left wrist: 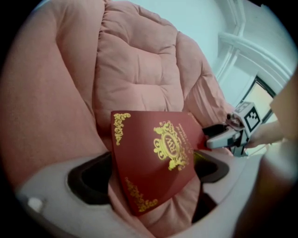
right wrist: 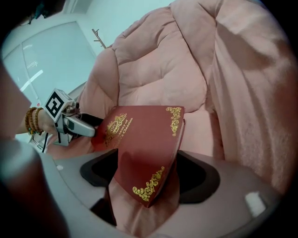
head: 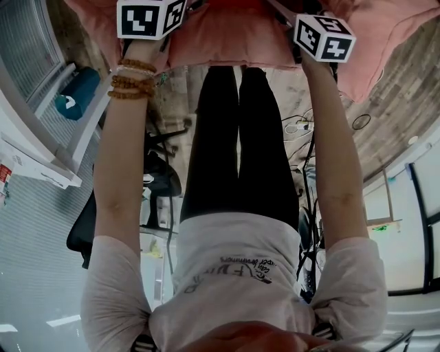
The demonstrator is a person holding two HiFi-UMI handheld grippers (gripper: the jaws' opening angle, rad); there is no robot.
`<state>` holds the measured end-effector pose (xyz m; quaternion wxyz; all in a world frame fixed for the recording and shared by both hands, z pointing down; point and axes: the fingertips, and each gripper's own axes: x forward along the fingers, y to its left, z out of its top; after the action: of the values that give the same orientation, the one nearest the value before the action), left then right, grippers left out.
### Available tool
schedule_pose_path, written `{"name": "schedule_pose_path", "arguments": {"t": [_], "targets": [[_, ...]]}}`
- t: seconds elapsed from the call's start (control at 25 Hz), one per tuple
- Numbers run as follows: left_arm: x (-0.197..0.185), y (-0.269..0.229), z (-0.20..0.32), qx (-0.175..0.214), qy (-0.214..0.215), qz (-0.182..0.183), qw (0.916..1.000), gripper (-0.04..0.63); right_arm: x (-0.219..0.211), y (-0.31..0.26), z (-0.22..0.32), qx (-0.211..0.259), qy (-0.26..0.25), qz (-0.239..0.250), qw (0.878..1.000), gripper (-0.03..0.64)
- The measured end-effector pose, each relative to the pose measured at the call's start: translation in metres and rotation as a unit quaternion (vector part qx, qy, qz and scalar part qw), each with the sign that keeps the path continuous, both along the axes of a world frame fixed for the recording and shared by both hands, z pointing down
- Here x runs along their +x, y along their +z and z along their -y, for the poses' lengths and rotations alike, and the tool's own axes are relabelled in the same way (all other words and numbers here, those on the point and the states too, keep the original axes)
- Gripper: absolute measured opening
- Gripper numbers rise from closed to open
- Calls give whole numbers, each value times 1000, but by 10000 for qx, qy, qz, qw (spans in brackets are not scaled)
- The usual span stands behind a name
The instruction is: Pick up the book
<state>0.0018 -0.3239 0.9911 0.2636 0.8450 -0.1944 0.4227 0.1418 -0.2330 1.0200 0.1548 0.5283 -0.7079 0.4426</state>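
**Two-handed approach to a book on an armchair.** At left, the left gripper [left wrist: 151, 176] has its jaws spread wide, with one corner of the book [left wrist: 153, 158] lying between them. The dark pads flank the cover without visibly pressing on it, so the grip is judged not yet made. At centre, the book, red with gilt ornament, rests cover-up on the seat of the pink armchair [left wrist: 135, 60]. Its far edge lies at the foot of the backrest, and it sits tilted on the soft padding. At right, the right gripper [right wrist: 150, 174] is likewise wide open around the opposite corner, clamping nothing. Taking opposite corners probably shares the load, since a thin cover sunk into padding offers a single gripper little edge to bite. The head view shows only the left marker cube [head: 148, 17], the right marker cube [head: 323, 36], both forearms and a beaded bracelet [head: 134, 79] against the pink upholstery; the book is out of its sight. Each gripper view shows the book, with the other gripper reaching its side corner.
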Motion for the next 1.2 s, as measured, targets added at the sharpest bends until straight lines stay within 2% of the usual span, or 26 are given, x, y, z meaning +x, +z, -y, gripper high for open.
{"name": "schedule_pose_path", "arguments": {"t": [0.48,0.68,1.2], "targets": [[5,1,-6,16,242,38,9997,546,-1,3,4,-28,-36,102,9999,399],[8,-7,-4,-60,53,-200,9998,547,-1,-7,2,134,0,7,9999,391],[26,-57,-7,209,-236,-700,9970,546,16,-66,-4,556,134,-297,9979,393]]}}
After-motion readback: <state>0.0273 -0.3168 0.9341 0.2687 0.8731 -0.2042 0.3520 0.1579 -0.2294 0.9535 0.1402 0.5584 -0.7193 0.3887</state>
